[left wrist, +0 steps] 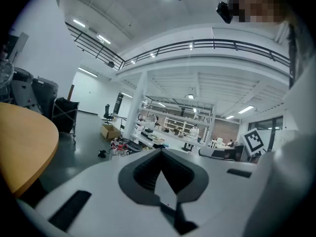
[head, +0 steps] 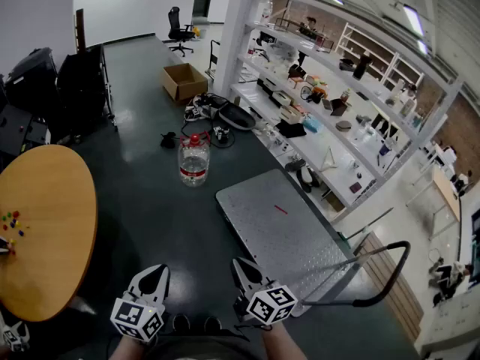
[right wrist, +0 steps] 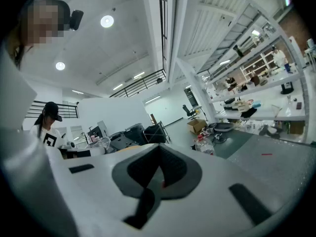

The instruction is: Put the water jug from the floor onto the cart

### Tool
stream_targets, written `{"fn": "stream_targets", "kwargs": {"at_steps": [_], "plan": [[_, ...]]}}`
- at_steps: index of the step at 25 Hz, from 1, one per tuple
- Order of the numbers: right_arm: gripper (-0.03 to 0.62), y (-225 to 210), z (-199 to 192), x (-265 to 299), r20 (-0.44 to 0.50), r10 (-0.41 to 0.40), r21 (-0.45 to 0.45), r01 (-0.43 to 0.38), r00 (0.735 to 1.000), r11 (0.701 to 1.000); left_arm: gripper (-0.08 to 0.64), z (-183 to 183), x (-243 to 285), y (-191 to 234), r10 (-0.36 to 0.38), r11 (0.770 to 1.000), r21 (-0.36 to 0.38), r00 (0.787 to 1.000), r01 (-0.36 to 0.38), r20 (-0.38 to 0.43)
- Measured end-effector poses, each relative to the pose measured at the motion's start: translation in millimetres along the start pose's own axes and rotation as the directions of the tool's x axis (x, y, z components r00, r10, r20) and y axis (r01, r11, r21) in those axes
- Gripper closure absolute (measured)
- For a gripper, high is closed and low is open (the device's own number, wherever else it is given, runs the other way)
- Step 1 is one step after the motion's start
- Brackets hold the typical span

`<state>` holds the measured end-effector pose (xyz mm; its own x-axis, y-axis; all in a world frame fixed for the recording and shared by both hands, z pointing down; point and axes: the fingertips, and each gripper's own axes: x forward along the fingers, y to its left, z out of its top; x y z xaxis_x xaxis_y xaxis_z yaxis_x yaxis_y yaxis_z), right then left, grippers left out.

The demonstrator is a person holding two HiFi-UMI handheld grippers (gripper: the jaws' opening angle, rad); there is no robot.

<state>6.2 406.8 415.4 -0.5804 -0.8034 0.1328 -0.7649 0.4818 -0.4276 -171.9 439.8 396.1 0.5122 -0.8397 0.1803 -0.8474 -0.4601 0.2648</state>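
Observation:
The water jug (head: 193, 160), clear with a red cap and red label, stands upright on the dark floor some way ahead of me. To its right, and nearer to me, lies the cart (head: 281, 223), a flat grey metal platform with a black push handle (head: 379, 295) at its near right. My left gripper (head: 156, 273) and right gripper (head: 241, 264) are low at the bottom of the head view, side by side, both shut with nothing in them and far short of the jug. The jug shows small in the left gripper view (left wrist: 116, 150) and the right gripper view (right wrist: 203, 143).
A round wooden table (head: 45, 223) with small coloured pieces (head: 11, 220) is at my left. Beyond the jug lie cables and gear (head: 217, 112) and a cardboard box (head: 184, 81). Long white shelves (head: 315, 103) run along the right. Black cases (head: 71, 81) stand at the back left.

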Motion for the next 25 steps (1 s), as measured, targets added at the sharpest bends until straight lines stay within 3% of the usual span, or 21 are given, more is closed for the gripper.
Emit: {"fn": "stream_targets", "kwargs": {"at_steps": [12, 25], "plan": [[0.603, -13, 7, -10, 0.001, 0.016, -0.018, -0.016, 1.0, 1.0, 0.555, -12, 0, -12, 0.034, 0.999, -0.006, 0.999, -0.034, -0.018], [0.603, -45, 2, -40, 0.011, -0.019, 0.012, 0.018, 1.0, 1.0, 0.555, -21, 11, -32, 0.04, 0.999, 0.021, 0.998, -0.039, -0.04]]}}
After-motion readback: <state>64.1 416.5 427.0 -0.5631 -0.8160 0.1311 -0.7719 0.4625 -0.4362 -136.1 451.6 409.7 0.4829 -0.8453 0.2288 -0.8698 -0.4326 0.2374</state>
